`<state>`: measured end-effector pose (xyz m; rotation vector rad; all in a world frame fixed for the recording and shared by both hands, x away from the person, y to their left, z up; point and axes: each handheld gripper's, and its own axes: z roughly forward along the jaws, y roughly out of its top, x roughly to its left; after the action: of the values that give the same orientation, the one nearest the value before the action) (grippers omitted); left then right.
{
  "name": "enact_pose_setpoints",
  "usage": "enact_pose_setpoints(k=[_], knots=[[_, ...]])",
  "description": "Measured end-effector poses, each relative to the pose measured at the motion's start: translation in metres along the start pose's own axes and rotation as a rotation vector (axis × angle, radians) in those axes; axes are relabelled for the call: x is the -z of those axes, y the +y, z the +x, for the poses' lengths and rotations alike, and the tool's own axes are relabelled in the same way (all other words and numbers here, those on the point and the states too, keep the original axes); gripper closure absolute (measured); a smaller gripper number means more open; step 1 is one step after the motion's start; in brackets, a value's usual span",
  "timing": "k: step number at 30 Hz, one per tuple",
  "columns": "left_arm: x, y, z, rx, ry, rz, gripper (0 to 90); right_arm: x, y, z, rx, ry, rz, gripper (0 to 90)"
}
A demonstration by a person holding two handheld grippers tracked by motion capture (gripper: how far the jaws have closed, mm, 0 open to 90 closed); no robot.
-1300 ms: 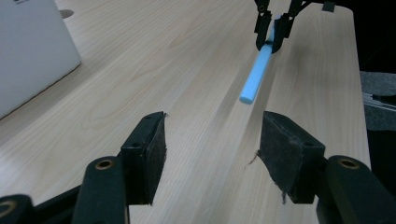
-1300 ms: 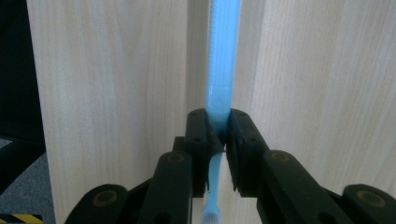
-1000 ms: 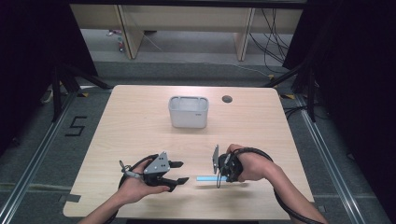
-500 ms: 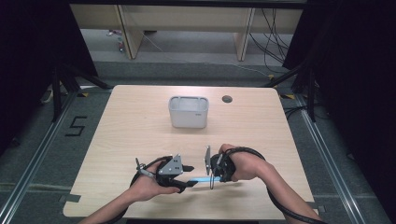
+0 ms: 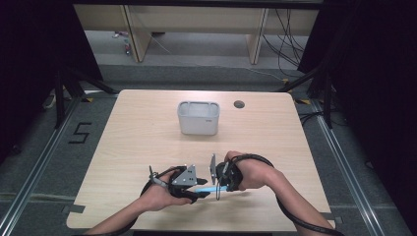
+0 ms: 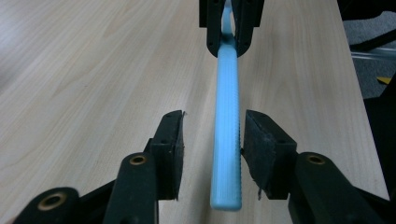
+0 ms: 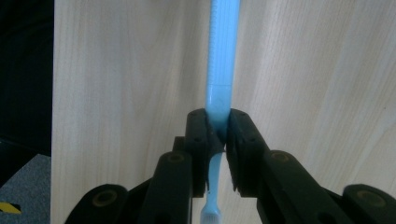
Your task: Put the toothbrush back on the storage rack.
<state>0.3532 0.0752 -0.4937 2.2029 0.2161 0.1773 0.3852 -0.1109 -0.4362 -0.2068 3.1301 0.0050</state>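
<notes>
Your right gripper [image 7: 217, 140] clamps the toothbrush [image 6: 227, 116]; your left gripper's [image 6: 212, 154] jaws stand open around its handle; release early and it drops

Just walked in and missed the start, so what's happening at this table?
A person is working a light blue toothbrush with two handheld grippers near the front of the wooden table. The right gripper is clamped on its neck. The left gripper straddles the handle with its fingers open, apparently ready to take it. A white container stands farther back.
</notes>
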Motion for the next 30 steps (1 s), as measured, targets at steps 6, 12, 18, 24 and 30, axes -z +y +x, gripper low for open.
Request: enact_pose_setpoints(k=[6, 12, 18, 24, 30], knots=[[-0.002, 0.002, -0.002, -0.017, -0.003, -0.001, 63.5, 0.003, 0.007, 0.000, -0.003, -0.003, -0.015, 79.3], [-0.004, 0.001, -0.002, -0.011, -0.008, 0.001, 67.7, 0.003, 0.008, -0.001, 0.011, -0.004, -0.043, 79.3], [-0.006, 0.001, -0.003, -0.004, -0.016, 0.012, 73.2, 0.007, 0.011, 0.000, 0.016, -0.020, -0.013, 79.3], [-0.007, 0.000, -0.003, -0.013, -0.016, 0.024, 77.4, 0.005, 0.010, 0.000, 0.014, -0.007, -0.052, 79.0], [-0.006, 0.000, -0.003, -0.015, -0.011, 0.024, 77.7, 0.009, 0.010, -0.001, -0.017, -0.025, -0.046, 74.6]])
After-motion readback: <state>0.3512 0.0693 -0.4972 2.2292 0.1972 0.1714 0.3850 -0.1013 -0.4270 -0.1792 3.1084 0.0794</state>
